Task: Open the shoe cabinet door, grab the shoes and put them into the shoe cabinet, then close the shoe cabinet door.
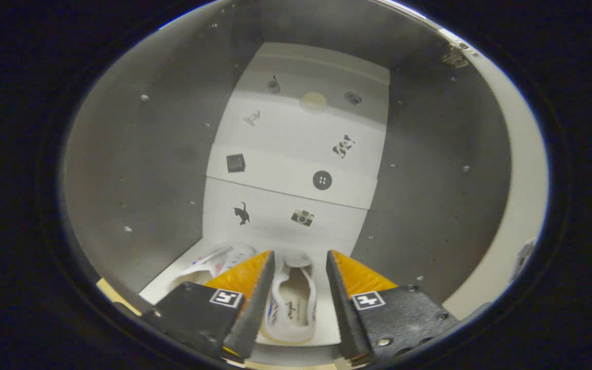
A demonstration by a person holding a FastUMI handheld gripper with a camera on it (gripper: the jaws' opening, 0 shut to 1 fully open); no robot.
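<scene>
Inside the shoe cabinet [136, 169]: the gripper [300, 267] reaches into the open compartment with its two fingers spread apart, pressing on nothing. A white shoe [292, 303] lies in the gap between them on the cabinet's white floor [327, 329], its opening facing up and its toe pointing toward the back panel [296, 149]; neither finger appears to touch it, though the lower part of each finger hides the shoe's sides. A second white shoe [214, 264] sits just beside the first, beyond the left finger and close to the cabinet's grey left wall. The back panel, straight ahead of the fingers, is white and stepped in horizontal bands, dotted with small dark stickers: a cat [242, 213] and a camera [302, 218] on the lowest band nearest the shoes, a round button [322, 180] and a dark square above them. Grey side walls studded with small metal pegs flank the panel, and a metal hinge [454, 57] shows at the cabinet's upper right front edge
</scene>
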